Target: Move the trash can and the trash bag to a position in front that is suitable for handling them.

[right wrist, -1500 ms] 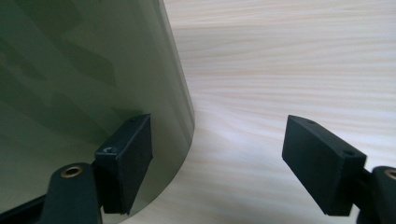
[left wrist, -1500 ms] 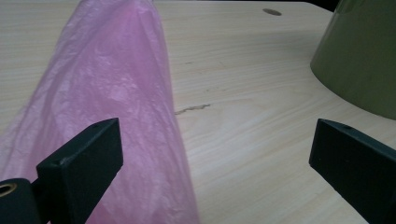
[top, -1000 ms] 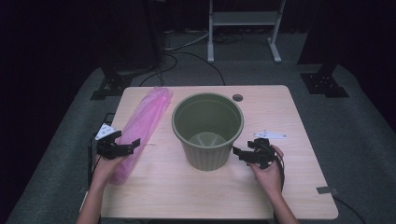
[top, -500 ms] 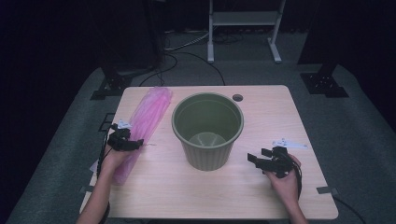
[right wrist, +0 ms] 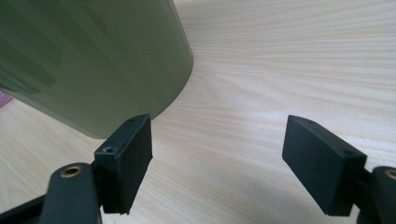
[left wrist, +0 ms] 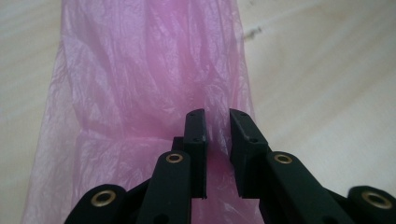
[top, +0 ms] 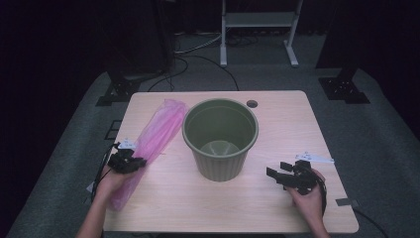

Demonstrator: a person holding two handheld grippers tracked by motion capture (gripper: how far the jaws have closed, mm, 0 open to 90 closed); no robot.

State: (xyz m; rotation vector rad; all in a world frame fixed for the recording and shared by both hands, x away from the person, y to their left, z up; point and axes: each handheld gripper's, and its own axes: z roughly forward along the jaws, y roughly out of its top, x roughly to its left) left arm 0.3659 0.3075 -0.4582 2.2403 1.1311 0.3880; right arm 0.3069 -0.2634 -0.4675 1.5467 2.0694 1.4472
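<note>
At counter's nine o'clock: left gripper [top: 130,162] fingers nearly closed on pink bag [top: 151,140] film.
Right gripper [top: 291,177] fingers wide open, empty, at green bin's [top: 220,139] four o'clock. Pinch a full fold before lifting; thin film slips.

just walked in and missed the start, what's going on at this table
A person sits at a wooden table with a two-jaw gripper in each hand. The left gripper is over a long pink plastic bag lying flat beside a green bin, its jaws nearly closed with a fold of the film between them. The right gripper is wide open and holds nothing, low over bare wood on the bin's other side. The bin looks empty and unlined.
</note>
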